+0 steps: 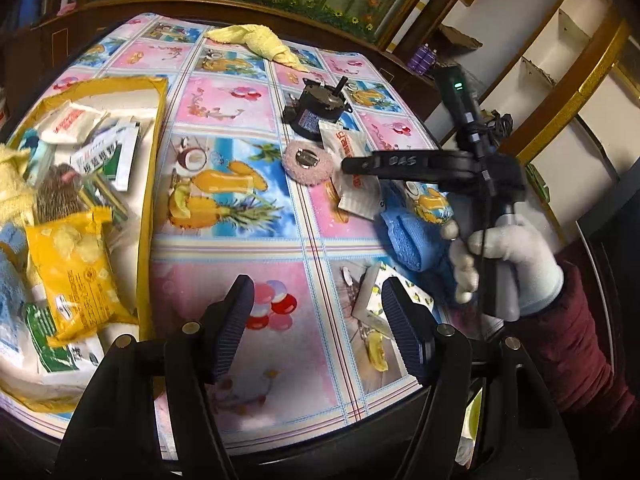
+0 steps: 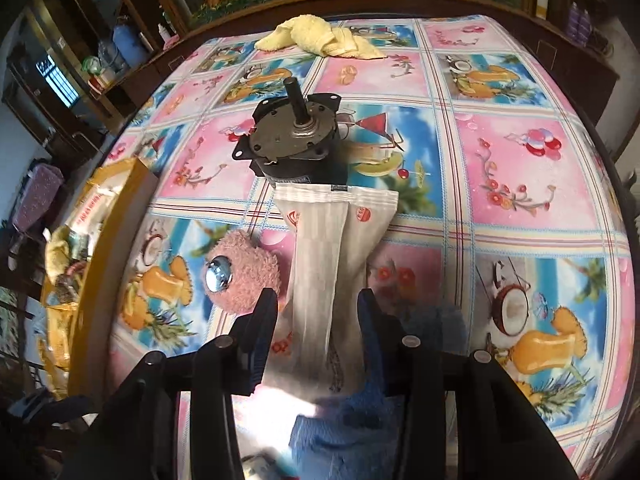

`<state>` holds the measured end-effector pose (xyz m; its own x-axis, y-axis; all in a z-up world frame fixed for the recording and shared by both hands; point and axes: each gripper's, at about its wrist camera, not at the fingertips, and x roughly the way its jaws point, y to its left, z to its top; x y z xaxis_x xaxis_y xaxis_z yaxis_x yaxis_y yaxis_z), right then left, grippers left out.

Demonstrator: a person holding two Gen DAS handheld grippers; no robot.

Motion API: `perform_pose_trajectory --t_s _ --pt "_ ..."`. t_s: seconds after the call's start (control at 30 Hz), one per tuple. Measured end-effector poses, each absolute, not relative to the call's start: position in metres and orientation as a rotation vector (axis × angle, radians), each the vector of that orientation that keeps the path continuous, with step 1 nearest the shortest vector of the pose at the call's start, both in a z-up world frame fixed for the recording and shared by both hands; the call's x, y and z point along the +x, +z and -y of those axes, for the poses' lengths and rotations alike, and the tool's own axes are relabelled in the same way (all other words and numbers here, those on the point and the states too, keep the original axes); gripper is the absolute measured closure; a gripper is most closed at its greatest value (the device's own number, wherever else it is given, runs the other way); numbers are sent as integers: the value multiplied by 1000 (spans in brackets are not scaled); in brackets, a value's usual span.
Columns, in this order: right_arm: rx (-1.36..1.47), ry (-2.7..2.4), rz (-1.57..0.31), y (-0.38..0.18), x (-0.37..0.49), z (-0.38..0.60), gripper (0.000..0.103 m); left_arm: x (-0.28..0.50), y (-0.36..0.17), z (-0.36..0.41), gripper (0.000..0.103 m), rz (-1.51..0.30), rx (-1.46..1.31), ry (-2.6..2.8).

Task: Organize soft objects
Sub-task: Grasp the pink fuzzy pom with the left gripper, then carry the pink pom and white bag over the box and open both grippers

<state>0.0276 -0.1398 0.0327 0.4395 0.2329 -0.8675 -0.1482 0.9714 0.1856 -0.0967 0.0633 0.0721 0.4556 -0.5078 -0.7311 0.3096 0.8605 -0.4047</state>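
A white sachet with red print [image 2: 336,264] lies on the tablecloth between the open fingers of my right gripper [image 2: 318,316]; it also shows in the left wrist view [image 1: 352,172]. A pink fuzzy pad with a metal button [image 2: 240,272] [image 1: 306,162] lies just left of it. A blue towel [image 2: 344,432] [image 1: 408,236] lies under the right gripper. A yellow towel [image 1: 260,42] [image 2: 320,38] lies at the table's far edge. My left gripper [image 1: 318,320] is open and empty above the cloth. The right gripper [image 1: 360,164] hovers over the sachet.
A yellow-rimmed box [image 1: 154,152] [image 2: 108,248] at the left holds packets, a yellow bag [image 1: 76,272] and towels. A black motor with a shaft [image 2: 298,140] [image 1: 316,108] stands behind the sachet. A small card [image 1: 368,288] lies near the left gripper. Shelves stand at the right.
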Motion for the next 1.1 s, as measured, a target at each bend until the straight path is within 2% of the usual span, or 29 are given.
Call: perform_pose_trajectory --t_s 0.13,0.27,0.63,0.73,0.83,0.93,1.03,1.1 --pt "98 224 -1088 21 39 139 63 -77 84 -59 36 -927 -133 -438" --pt "158 248 -1053 28 28 152 81 -45 79 -46 36 -933 -78 -397" --pt "293 282 -998 38 9 190 81 40 29 21 36 -1004 61 -429" --pt "307 304 -986 42 7 190 81 50 20 37 36 -1006 107 -420" --pt "311 319 -979 43 6 189 81 55 16 48 31 -995 140 -410" --pt "317 330 -965 46 4 189 81 56 15 52 32 -995 179 -383" --pt "320 343 -948 51 0 187 82 57 18 43 55 -1009 150 -380" --pt "320 345 -935 56 -2 186 82 60 21 30 58 -1032 61 -402"
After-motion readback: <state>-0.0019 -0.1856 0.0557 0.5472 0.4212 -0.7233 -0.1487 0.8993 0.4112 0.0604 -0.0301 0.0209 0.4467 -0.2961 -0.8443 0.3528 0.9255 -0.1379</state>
